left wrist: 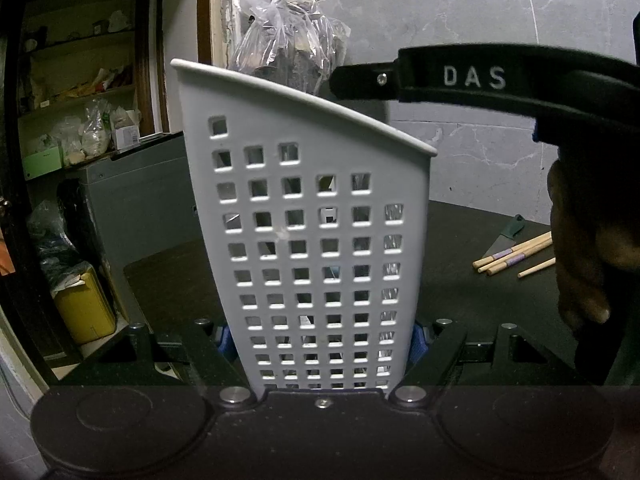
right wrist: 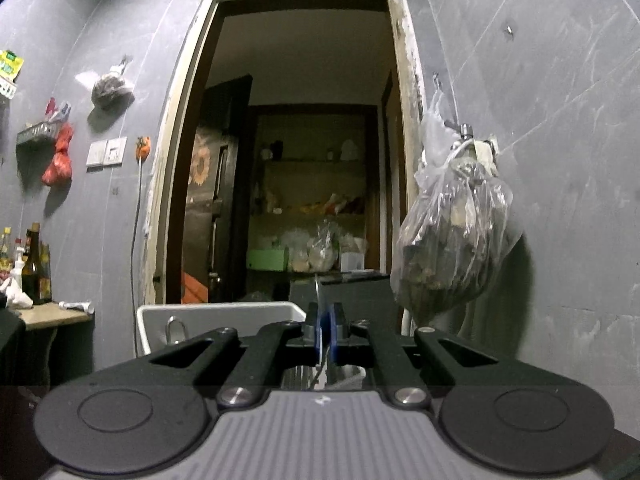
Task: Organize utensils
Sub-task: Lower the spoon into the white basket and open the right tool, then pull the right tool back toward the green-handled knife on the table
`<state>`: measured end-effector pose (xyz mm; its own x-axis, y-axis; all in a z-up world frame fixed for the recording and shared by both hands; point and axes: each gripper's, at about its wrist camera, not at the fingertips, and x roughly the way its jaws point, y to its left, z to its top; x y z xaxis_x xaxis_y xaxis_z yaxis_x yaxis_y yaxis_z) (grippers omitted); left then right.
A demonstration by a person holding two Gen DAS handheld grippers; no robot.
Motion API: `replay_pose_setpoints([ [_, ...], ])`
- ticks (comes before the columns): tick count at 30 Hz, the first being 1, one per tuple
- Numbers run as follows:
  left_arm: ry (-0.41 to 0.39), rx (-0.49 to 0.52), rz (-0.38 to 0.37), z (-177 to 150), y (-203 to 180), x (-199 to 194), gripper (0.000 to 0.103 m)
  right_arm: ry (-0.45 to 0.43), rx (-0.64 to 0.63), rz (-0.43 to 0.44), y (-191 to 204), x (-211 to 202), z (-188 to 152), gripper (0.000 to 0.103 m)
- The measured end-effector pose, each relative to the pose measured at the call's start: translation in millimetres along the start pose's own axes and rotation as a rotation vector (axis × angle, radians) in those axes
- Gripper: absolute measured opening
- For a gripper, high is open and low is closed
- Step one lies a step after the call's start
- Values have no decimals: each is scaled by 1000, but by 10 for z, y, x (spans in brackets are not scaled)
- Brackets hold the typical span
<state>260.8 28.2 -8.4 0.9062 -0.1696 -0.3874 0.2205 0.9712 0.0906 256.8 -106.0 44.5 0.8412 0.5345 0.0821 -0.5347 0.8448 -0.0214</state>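
Note:
In the left wrist view a white perforated utensil holder (left wrist: 316, 232) stands upright on the dark table, clamped between the blue pads of my left gripper (left wrist: 320, 340). The right gripper's black body (left wrist: 472, 80) hovers above the holder's rim. Several wooden chopsticks (left wrist: 516, 258) lie on the table at right. In the right wrist view my right gripper (right wrist: 325, 336) is shut on a thin metal utensil (right wrist: 318, 292) that pokes up between the blue pads; its lower end hangs over the holder's rim (right wrist: 220, 310). A metal loop (right wrist: 176, 326) shows inside the holder.
A green-handled blade (left wrist: 508, 234) lies by the chopsticks. A plastic bag (right wrist: 456, 240) hangs from a wall tap at right. An open doorway with shelves is behind. Bottles (right wrist: 34, 268) stand on a side table at left. A yellow container (left wrist: 86, 308) sits on the floor.

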Motion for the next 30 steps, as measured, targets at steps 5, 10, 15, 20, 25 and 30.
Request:
replay_pose_setpoints([
  [5, 1, 0, 0, -3, 4, 2, 76, 19, -31, 9, 32, -49, -5, 32],
  [10, 1, 1, 0, -1, 3, 3, 76, 17, -31, 12, 32, -134, 32, 59],
  [15, 1, 1, 0, -1, 3, 2, 76, 16, -18, -11, -39, -358, 93, 93],
  [20, 3, 0, 1, 2, 2, 9, 76, 86, -14, -86, -115, -612, 140, 103],
  [25, 9, -5, 2, 18, 10, 13, 76, 165, 46, -187, -159, -879, 83, 103],
  [30, 9, -7, 6, 33, 3, 6, 76, 284, 119, -264, -222, -1041, -58, 103],
])
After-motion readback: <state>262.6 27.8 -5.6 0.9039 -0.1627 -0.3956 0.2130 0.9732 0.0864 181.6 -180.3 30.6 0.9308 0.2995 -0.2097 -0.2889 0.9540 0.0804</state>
